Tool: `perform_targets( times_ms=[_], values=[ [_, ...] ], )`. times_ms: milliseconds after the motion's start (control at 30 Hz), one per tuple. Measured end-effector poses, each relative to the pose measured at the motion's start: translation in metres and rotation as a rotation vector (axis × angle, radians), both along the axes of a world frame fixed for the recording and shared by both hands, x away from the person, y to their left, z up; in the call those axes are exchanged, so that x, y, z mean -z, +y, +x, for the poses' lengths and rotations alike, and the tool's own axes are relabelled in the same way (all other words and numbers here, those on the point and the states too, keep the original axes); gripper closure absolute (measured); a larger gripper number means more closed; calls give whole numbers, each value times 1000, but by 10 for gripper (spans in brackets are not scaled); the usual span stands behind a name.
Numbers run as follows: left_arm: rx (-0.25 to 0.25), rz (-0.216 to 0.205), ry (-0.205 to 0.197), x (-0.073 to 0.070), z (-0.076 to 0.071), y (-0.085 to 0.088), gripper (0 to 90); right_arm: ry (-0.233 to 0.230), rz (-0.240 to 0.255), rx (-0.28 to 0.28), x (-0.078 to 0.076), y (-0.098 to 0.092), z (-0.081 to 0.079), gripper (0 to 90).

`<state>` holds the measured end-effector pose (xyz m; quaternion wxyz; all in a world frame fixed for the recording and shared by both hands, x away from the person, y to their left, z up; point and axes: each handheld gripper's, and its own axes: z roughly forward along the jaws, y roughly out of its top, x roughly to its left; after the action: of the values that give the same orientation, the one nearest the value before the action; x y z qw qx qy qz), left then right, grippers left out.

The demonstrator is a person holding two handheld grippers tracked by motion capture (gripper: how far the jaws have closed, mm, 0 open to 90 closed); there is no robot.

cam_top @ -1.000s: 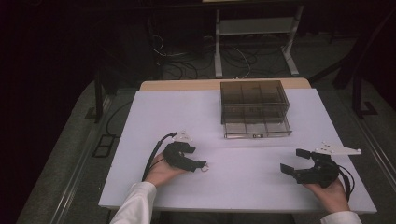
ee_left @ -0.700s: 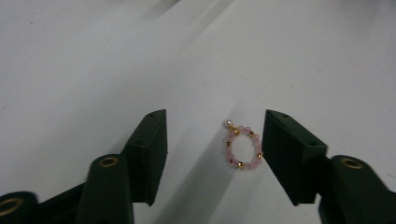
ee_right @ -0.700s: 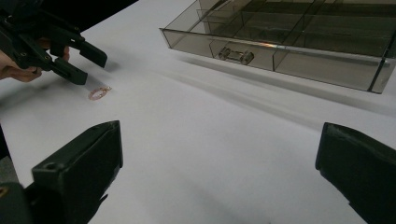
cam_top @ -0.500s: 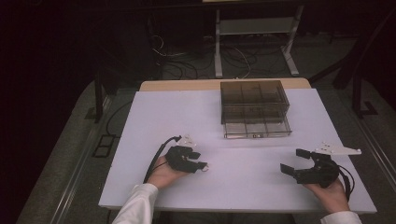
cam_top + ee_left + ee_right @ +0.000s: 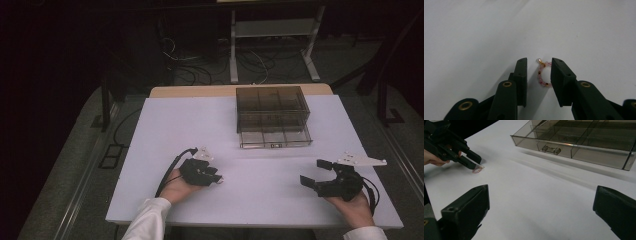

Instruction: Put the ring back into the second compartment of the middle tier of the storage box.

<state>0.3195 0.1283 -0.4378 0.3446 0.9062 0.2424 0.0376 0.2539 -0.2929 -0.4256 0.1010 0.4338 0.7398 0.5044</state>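
Observation:
A small loop of pink and gold beads with one white pearl (image 5: pixel 543 73) lies flat on the white table (image 5: pixel 175 130). My left gripper (image 5: pixel 539 62) points down at it, and its jaws have just been closing around the loop. The right jaw edge meets the beads, while a gap remains at the left jaw. From the right gripper view the same loop (image 5: pixel 477 170) lies at the left gripper's (image 5: pixel 474 161) tips. My right gripper (image 5: pixel 312 172) rests at the table's near right, jaws wide open with nothing between them.
A smoky clear plastic drawer box (image 5: pixel 272 107) stands at the table's far middle, its bottom drawer (image 5: pixel 275 137) pulled out, with divided compartments and a small front handle (image 5: pixel 551 149). Bare white tabletop lies between the two grippers. Cables and a stand sit on the floor beyond.
The left gripper's jaws have drawn much closer together around the bead loop, and the hand shifted slightly. The right hand and gripper stayed still.

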Motion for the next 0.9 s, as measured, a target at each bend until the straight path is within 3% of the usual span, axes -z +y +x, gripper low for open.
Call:
perform_targets(
  times_ms=[233, 433, 567, 900],
  values=[
    [-2, 11, 4, 2, -1, -3, 717, -1, 1, 1, 0, 0, 0, 3],
    [-6, 45, -28, 1, -2, -5, 784, -4, 1, 3, 0, 0, 0, 3],
    [-16, 47, -20, 1, -2, -5, 847, -12, -1, 2, 0, -1, 0, 3],
    [0, 52, -37, 1, -2, -5, 859, -6, 8, 8, -1, -1, 0, 3]
  ],
)
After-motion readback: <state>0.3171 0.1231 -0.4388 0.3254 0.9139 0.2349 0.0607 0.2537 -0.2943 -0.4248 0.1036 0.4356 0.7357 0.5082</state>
